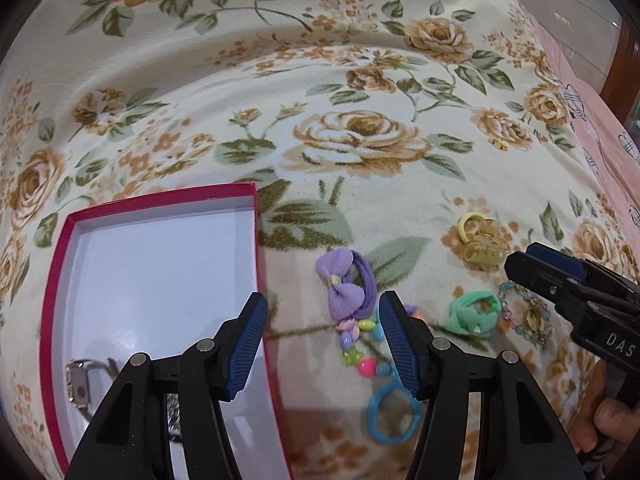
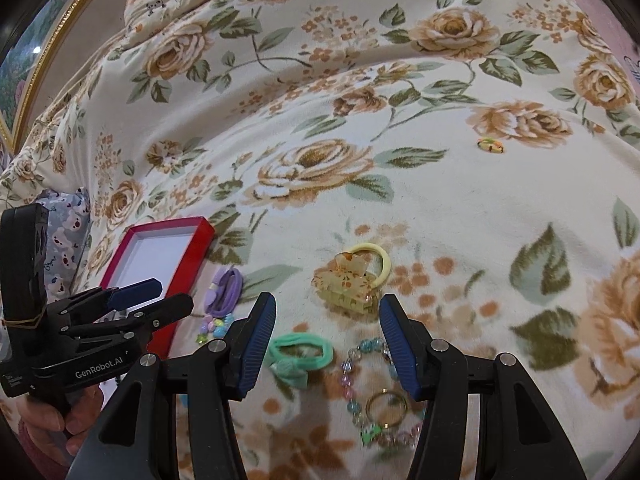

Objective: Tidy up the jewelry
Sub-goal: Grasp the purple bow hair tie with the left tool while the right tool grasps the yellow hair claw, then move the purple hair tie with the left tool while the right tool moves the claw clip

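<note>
A home bedroom: a rose-print fleece blanket (image 1: pixel 360 80) covers a bed (pink sheet (image 1: pixel 608 120) alongside).

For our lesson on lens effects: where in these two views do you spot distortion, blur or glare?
Left wrist view: fisheye bends the straight red box rim into a curve; a soft sheen lies on its white floor; the coloured bead string is smeared. Right wrist view: dark corners ring the frame, the floral blanket bulges, and the beaded bracelet near the bottom is blurred.
</note>
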A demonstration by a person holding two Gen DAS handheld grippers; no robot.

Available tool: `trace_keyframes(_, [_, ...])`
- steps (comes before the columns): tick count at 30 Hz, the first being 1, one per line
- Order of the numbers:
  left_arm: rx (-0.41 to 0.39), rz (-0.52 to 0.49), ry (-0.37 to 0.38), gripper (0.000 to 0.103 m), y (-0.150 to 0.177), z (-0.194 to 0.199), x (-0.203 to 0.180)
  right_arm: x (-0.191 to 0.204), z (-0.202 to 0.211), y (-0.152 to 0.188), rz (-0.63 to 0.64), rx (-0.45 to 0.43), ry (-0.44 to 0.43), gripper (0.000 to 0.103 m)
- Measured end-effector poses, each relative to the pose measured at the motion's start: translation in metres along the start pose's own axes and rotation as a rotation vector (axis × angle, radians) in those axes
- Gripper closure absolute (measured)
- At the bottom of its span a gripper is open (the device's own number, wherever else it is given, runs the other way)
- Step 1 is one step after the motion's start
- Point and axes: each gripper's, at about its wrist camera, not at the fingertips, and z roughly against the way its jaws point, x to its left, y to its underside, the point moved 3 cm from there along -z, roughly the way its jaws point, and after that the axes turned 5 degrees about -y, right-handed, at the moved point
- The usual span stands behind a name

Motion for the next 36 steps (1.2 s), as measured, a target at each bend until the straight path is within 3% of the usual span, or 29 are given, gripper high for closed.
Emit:
trace_keyframes(6, [0.026,-0.010,-0.011,0.050,-0.008,-0.023,-0.006,-0.005,-0.017,-0.003,0.002,0.025,0.019,0.047])
trace_keyframes(9, [0.043,-0.021,-0.014,0.058,-0.009,-0.034,-0.009,-0.006,-0.023,-0.004,0.004,0.037,0.022,0.048])
trace_keyframes(13, [0.071,-0.025,-0.004,0.081,-0.009,-0.046,-0.013,-0.007,-0.031,-0.005,0.015,0.051,0.037,0.051])
trace_keyframes(14, [0.076,-0.026,-0.002,0.089,-0.009,-0.048,-0.013,-0.008,-0.033,-0.005,0.015,0.054,0.042,0.059])
trace_keyframes(17, [0.067,-0.027,0.001,0.090,-0.009,-0.048,-0.013,-0.007,-0.030,-0.005,0.024,0.043,0.044,0.065])
trace_keyframes(24, [0.001,-0.013,0.028,0.091,-0.002,-0.019,-0.006,0.001,-0.012,-0.004,0.034,0.009,0.034,0.065])
trace_keyframes(36, [-0.043,0.074,0.056,0.091,0.028,0.038,0.030,0.037,0.009,0.006,0.052,-0.015,-0.046,0.065])
